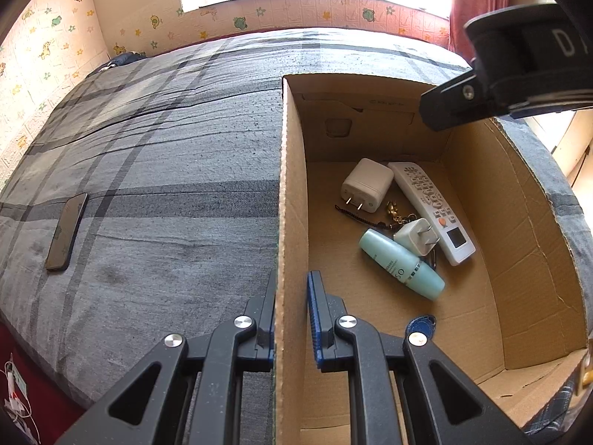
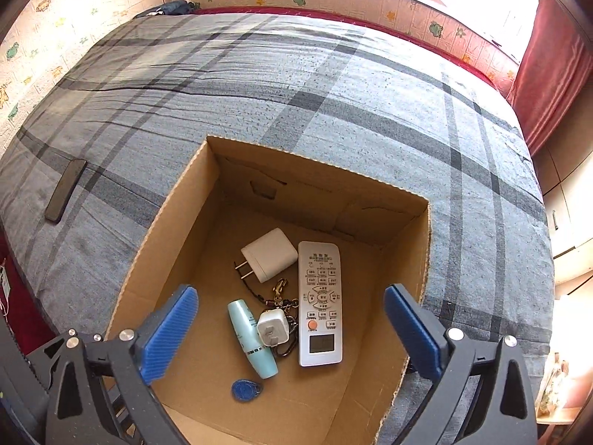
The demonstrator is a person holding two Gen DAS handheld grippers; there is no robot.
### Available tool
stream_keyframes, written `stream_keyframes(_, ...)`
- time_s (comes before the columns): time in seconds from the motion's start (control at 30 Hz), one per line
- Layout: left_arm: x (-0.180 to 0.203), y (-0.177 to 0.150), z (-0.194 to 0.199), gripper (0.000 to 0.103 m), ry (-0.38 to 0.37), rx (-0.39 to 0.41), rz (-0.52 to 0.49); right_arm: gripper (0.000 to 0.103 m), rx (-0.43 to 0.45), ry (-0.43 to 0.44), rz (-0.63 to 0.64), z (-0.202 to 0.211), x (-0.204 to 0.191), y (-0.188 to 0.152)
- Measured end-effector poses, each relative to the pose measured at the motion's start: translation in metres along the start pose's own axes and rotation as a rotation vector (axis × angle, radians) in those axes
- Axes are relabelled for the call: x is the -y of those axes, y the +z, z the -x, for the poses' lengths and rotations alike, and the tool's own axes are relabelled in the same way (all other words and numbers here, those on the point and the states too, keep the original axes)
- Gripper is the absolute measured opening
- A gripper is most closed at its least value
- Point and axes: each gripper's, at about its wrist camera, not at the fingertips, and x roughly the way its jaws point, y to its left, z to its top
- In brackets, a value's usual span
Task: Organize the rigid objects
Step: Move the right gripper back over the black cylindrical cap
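An open cardboard box (image 1: 292,222) (image 2: 166,215) sits on the bed. Inside lie a white remote (image 1: 431,209) (image 2: 320,300), a large white charger (image 1: 367,183) (image 2: 270,254), a small white plug (image 1: 417,235) (image 2: 272,326), a teal bottle (image 1: 400,263) (image 2: 250,337), a keychain (image 1: 394,213) (image 2: 281,293) and a blue key fob (image 1: 422,324) (image 2: 246,389). My left gripper (image 1: 292,311) is shut on the box's left wall. My right gripper (image 2: 292,330) is open and empty above the box; it also shows in the left wrist view (image 1: 519,70).
A black phone (image 1: 66,231) (image 2: 66,189) lies on the grey plaid bedspread (image 1: 166,167) (image 2: 333,92) left of the box. Patterned walls and a bright window stand behind the bed. A red curtain (image 2: 552,70) hangs at the right.
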Motion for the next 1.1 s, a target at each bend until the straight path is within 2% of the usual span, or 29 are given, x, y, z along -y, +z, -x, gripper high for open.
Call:
stream_keyframes(0.37,0.001,0.001,-0.001,0.014,0.005,-0.004,0.002,0.103,0.022,0.019,-0.073,0.024,0.044,-0.017)
stream_keyframes(0.67,0.000,0.001,-0.001,0.014,0.008,-0.006,0.001,0.103,0.036,-0.006,-0.149,0.031,0.096,-0.038)
stream_keyframes(1.1,0.002,0.001,-0.001,0.014,0.013,-0.008,0.004,0.103,0.045,-0.026,-0.225,0.022,0.148,-0.078)
